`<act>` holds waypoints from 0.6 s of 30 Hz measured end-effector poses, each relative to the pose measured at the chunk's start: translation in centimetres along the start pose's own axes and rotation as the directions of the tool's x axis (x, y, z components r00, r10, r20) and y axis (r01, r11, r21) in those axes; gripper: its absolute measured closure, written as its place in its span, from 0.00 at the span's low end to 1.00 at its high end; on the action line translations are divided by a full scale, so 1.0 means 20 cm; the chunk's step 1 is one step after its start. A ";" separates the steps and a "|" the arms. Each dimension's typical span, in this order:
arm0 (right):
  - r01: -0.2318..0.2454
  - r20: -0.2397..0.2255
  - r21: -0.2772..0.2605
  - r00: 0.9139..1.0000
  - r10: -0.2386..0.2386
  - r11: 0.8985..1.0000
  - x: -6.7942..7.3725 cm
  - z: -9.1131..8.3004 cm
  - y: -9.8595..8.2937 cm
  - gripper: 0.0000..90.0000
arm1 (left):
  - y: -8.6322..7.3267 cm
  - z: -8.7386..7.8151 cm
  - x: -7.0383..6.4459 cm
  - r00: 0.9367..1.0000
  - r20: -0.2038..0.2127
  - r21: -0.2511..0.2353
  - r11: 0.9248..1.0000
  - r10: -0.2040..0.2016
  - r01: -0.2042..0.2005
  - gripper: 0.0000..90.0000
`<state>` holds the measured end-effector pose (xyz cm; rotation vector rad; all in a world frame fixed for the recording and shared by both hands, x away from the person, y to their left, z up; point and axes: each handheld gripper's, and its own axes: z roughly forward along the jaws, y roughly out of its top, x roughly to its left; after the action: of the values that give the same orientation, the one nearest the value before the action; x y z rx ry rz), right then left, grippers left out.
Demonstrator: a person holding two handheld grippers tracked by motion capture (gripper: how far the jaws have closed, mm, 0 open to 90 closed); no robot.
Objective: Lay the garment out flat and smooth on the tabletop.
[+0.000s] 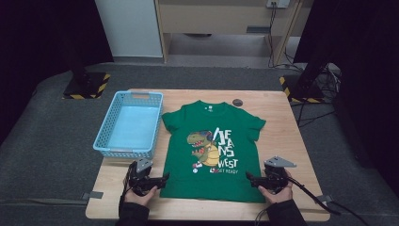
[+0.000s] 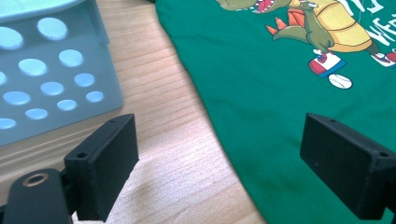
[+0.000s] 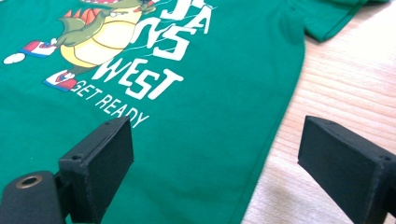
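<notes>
- The left gripper [image 1: 162,179] is held at the lower left corner of the green T-shirt [image 1: 212,150]; its jaws stand wide apart, holding nothing.
- In the left gripper view that gripper [image 2: 219,158] straddles the shirt's left side edge: one jaw is over bare wood, the other over green cloth. Whether either jaw touches the surface I cannot tell.
- The right gripper [image 1: 250,179] is at the shirt's lower right corner, jaws likewise spread and empty.
- In the right gripper view it [image 3: 215,154] straddles the shirt's right side edge, one jaw over cloth below the white "GET READY" lettering, the other over wood.
- The T-shirt lies flat and face up on the wooden table [image 1: 282,136], collar away from the person, dinosaur print [image 1: 203,148] in the middle.
- Just beside the shirt's left sleeve sits a light blue basket [image 1: 106,141].
- Beyond the shirt's collar, to the right, a small dark round thing [image 1: 237,102] lies on the wood.
</notes>
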<state>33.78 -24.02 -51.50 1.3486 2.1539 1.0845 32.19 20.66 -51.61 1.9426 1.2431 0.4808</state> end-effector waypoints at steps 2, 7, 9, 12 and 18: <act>-0.007 -0.001 -0.004 1.000 0.007 1.000 -0.01 0.00 0.00 0.11 | 0.00 0.00 0.00 1.000 0.000 0.005 1.000 -0.002 0.002 0.11; -0.022 0.002 -0.002 1.000 0.022 1.000 -0.03 0.00 -0.01 0.11 | -0.01 0.00 0.02 1.000 0.001 0.014 1.000 -0.005 0.005 0.11; -0.028 0.002 -0.004 1.000 0.028 1.000 -0.05 -0.01 -0.01 0.11 | -0.01 -0.01 0.03 1.000 -0.004 0.012 1.000 -0.009 0.009 0.11; -0.039 0.008 -0.005 0.999 0.039 0.999 -0.07 -0.01 -0.01 0.11 | -0.01 -0.02 0.04 1.000 -0.010 0.001 1.000 -0.017 0.017 0.11; -0.057 0.019 -0.025 0.998 0.058 0.998 -0.10 -0.04 -0.01 0.11 | -0.02 -0.04 0.07 1.000 -0.013 -0.007 1.000 -0.026 0.026 0.11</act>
<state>33.98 -26.20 -51.28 1.4126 2.0929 1.1107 32.09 22.22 -51.47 1.9183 1.2717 0.4846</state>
